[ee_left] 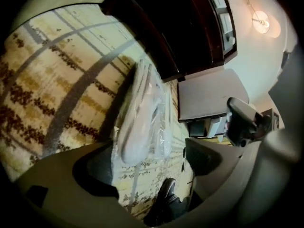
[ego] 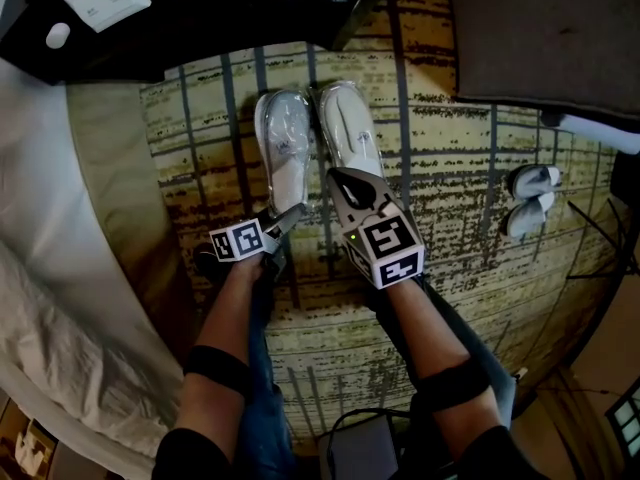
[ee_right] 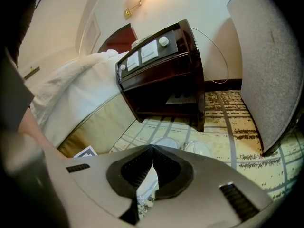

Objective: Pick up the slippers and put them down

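Two white slippers in clear plastic wrap lie side by side on the patterned carpet, toes toward the nightstand: the left slipper (ego: 284, 148) (ee_left: 142, 113) and the right slipper (ego: 350, 128) (ee_right: 199, 148). My left gripper (ego: 285, 223) (ee_left: 152, 163) is open at the left slipper's heel. The heel lies in the gap and neither pad touches it. My right gripper (ego: 345, 178) (ee_right: 152, 151) is shut, its tip at the right slipper's heel. White wrap shows through the slit behind its tips; I cannot tell whether any is pinched.
A dark wooden nightstand (ego: 150, 18) (ee_right: 161, 80) stands just beyond the slippers' toes. The bed (ego: 60, 268) runs along the left. A grey upholstered panel (ego: 540, 28) is at the upper right, and another pair of slippers (ego: 530, 198) lies on the carpet to the right. The person's shoe (ee_left: 168, 194) is under the left gripper.
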